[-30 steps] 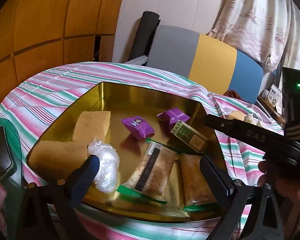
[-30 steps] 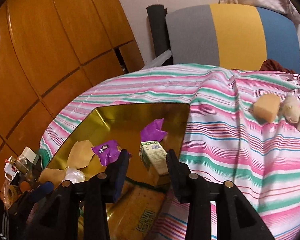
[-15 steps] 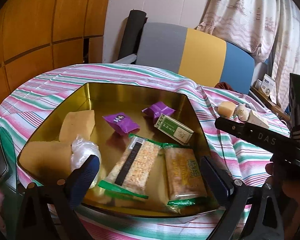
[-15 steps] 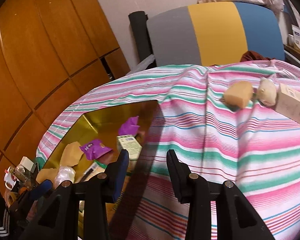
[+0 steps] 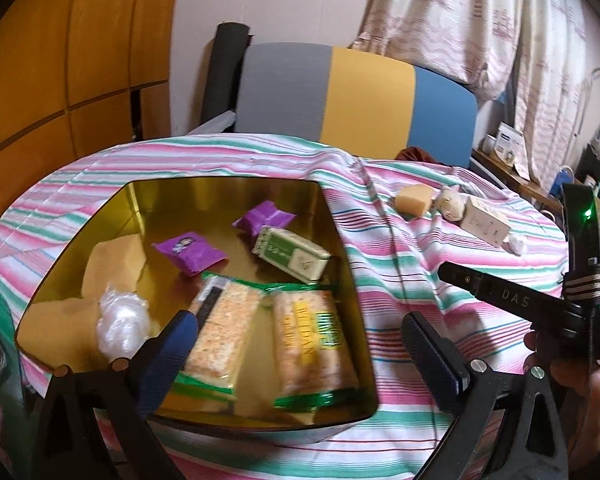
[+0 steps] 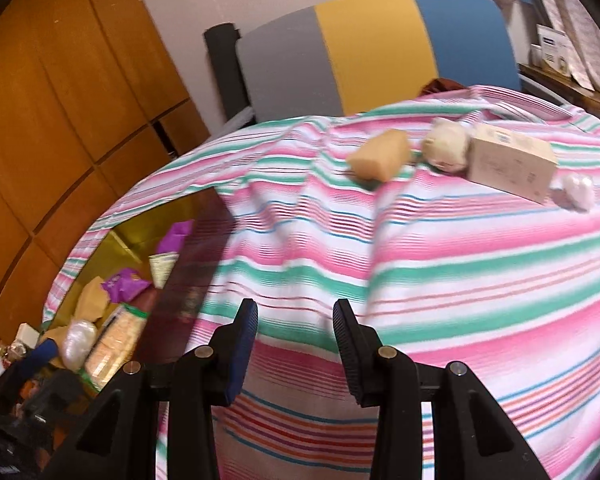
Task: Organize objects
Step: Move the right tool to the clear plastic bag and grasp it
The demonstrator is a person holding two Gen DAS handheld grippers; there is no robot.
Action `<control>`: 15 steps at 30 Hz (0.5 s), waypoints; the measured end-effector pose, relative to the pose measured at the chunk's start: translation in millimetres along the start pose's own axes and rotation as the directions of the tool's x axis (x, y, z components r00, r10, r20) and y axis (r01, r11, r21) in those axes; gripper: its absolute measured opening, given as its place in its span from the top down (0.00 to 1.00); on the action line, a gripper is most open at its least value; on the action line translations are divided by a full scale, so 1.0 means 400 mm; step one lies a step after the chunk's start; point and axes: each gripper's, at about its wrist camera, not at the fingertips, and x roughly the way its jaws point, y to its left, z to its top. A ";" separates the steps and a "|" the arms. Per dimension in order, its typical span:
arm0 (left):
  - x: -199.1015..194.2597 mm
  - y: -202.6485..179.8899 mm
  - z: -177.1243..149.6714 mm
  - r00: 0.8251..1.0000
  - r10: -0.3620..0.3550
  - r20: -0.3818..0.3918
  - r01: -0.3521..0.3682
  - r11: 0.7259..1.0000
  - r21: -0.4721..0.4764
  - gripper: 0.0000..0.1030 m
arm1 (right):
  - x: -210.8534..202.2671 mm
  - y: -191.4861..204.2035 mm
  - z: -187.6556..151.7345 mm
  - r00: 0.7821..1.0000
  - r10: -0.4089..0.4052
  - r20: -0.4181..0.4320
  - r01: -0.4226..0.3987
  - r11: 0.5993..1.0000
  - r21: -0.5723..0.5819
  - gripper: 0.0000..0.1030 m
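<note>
A gold tin tray (image 5: 340, 240) (image 6: 208, 248) on the striped cloth holds two cracker packs (image 5: 312, 348), a green-white box (image 5: 292, 254), two purple packets (image 5: 188, 252), yellow sponges (image 5: 112, 256) and a clear wrapped lump (image 5: 120, 324). On the cloth to the right lie a yellow sponge (image 5: 414, 199) (image 6: 380, 155), a cream lump (image 6: 446, 148), a beige box (image 6: 510, 168) and a white wrapped lump (image 6: 576, 192). My left gripper (image 5: 300, 348) is open and empty over the tray's near end. My right gripper (image 6: 295, 320) is open and empty above bare cloth, right of the tray.
A grey, yellow and blue chair back (image 5: 356, 100) stands behind the table. Wooden panels (image 6: 60, 100) line the left wall. Curtains and a cluttered shelf (image 5: 512, 148) are at the far right. The right gripper's body (image 5: 520, 304) shows at the left view's right edge.
My right gripper has swung right, away from the tray and over the cloth, toward the loose items. The left view has shifted right a little; the tray's contents lie as before.
</note>
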 end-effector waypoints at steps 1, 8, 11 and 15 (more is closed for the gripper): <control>-0.001 -0.008 0.003 1.000 -0.005 0.001 0.005 1.000 0.008 0.01 | -0.003 -0.020 0.000 1.000 -0.016 -0.001 0.016 1.000 0.005 0.62; 0.022 -0.080 0.032 0.996 -0.074 -0.043 0.076 0.996 0.040 0.00 | -0.039 -0.192 0.080 0.989 -0.140 0.044 0.139 0.990 0.030 0.62; 0.034 -0.117 0.039 0.992 -0.106 -0.073 0.110 0.992 0.054 0.00 | -0.056 -0.266 0.144 0.980 -0.184 0.070 0.180 0.982 0.057 0.60; 0.049 -0.170 0.035 0.984 -0.137 -0.114 0.149 0.984 0.096 0.00 | -0.059 -0.353 0.232 0.965 -0.248 0.082 0.243 0.967 0.071 0.60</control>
